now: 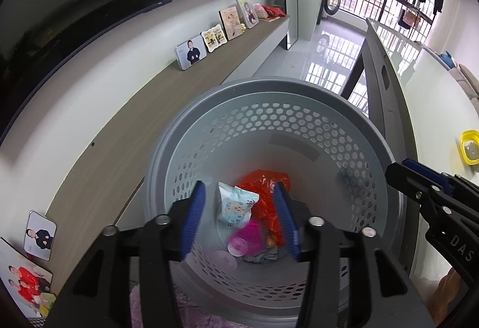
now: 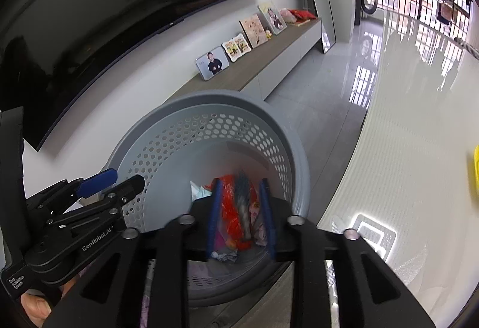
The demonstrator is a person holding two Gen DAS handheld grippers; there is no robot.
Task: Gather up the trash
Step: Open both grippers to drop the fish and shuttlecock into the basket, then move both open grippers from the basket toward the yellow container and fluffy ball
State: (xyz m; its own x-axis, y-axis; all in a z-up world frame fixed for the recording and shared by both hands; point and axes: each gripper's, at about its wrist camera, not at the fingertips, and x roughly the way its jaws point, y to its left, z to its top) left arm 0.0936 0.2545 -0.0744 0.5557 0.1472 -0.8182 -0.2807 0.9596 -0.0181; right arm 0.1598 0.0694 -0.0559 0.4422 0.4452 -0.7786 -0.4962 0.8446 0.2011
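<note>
both grippers hover over the basket [image 1: 167, 154] of trash, the left gripper [image 1: 241, 218] spread wide and empty, the right gripper [image 2: 242, 217] narrower with nothing clearly held, so the drop looks done and fetching more comes next.

Left gripper [image 2: 125, 185]: "GenRobot.AI", "Data Acquisition System". Right gripper [image 1: 401, 171]: "DAS".

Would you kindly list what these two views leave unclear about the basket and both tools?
- Basket bottom: left wrist view, left tool covers part of the heap.
- Pink item: left wrist view, motion-blurred, cannot be identified.
- Right tool: right wrist view, trash shows between its fingers; gripped or merely behind, unclear.
- Yellow object: right wrist view, cut off by the frame edge.
</note>
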